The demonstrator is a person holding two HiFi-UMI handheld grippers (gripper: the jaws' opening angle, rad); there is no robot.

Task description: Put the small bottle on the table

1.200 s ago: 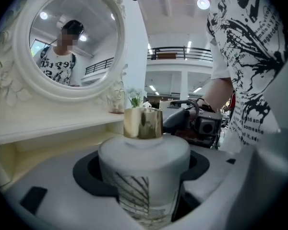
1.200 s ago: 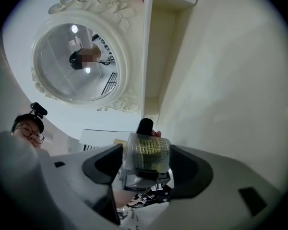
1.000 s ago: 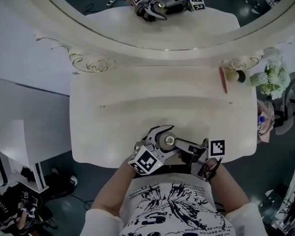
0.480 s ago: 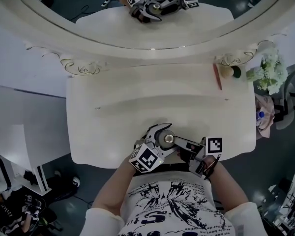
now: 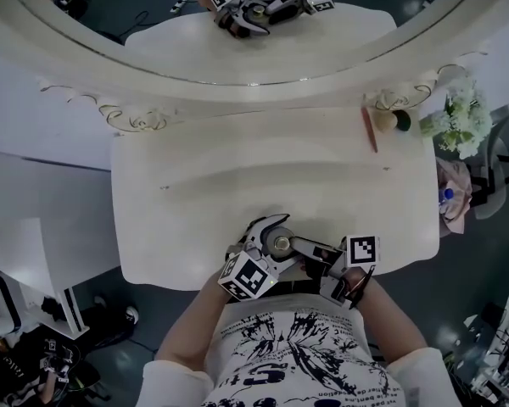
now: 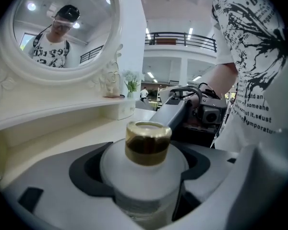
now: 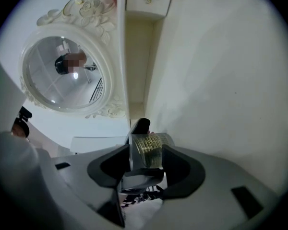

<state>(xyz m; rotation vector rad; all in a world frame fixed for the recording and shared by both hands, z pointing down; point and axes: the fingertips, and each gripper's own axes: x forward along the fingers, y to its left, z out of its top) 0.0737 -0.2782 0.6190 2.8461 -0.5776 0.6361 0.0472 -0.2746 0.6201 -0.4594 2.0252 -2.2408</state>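
The small bottle (image 5: 281, 245) was low in the middle of the head view, over the table's (image 5: 204, 193) near edge. It had not been let go yet. The left gripper's (image 6: 145, 169) fingers were clamped round its white body. The right gripper's (image 7: 146, 162) fingers had just been closing, and they pinched the gold cap (image 6: 148, 143).

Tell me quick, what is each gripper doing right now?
Left gripper: jaws closed on the small bottle.
Right gripper: jaws have just been closing, now pressing its gold cap.
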